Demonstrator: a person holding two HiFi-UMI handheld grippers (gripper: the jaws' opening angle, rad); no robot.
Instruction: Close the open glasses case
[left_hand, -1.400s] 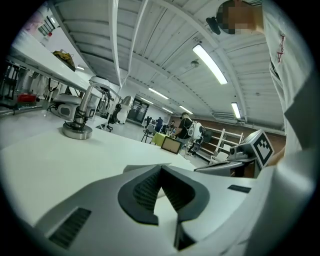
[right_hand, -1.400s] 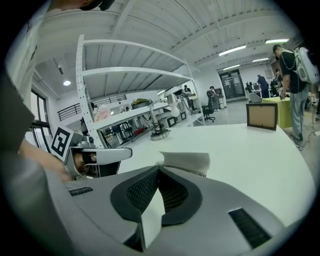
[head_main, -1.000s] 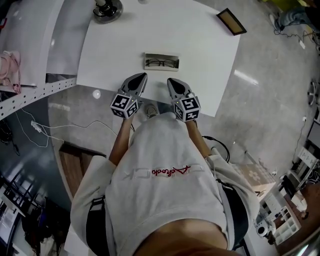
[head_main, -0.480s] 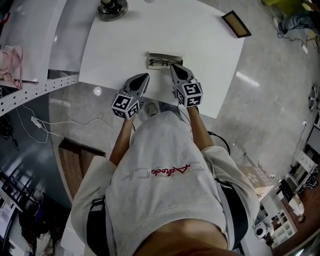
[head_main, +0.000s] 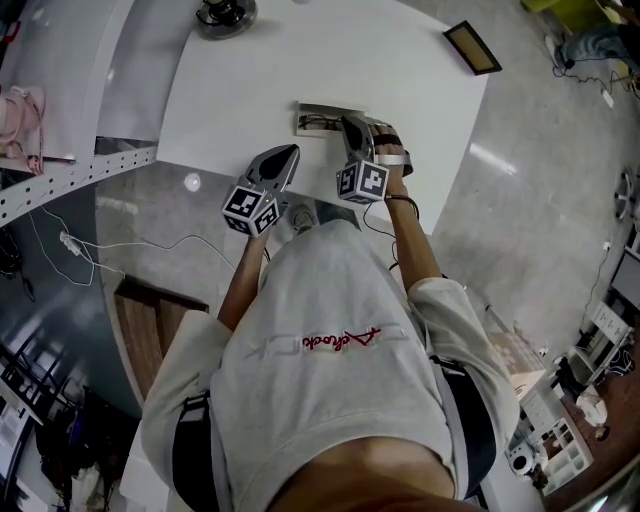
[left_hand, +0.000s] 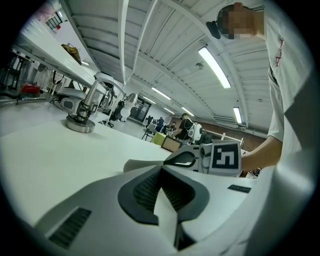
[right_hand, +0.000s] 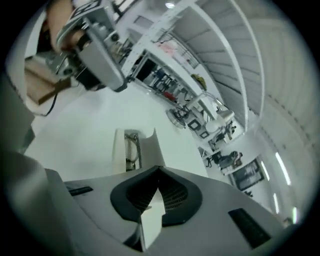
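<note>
The open glasses case (head_main: 315, 119) lies on the white table (head_main: 250, 90), with dark-framed glasses inside. My right gripper (head_main: 349, 123) is rolled onto its side, and its shut tips sit over the case's right end, hiding that part. In the right gripper view the case (right_hand: 131, 150) lies just beyond the shut jaws (right_hand: 159, 171), its lid (right_hand: 151, 148) standing up; nothing is between the pads. My left gripper (head_main: 289, 152) rests shut and empty at the table's near edge, short of the case. In the left gripper view its tips (left_hand: 161, 168) meet.
A round metal base (head_main: 222, 12) stands at the table's far left corner, also seen in the left gripper view (left_hand: 80, 123). A dark framed panel (head_main: 472, 46) lies at the far right corner. A white shelf (head_main: 60, 110) adjoins the table's left. Grey floor lies to the right.
My right gripper has gone forward from the table's near edge to the case and rolled onto its side. The left gripper has stayed put.
</note>
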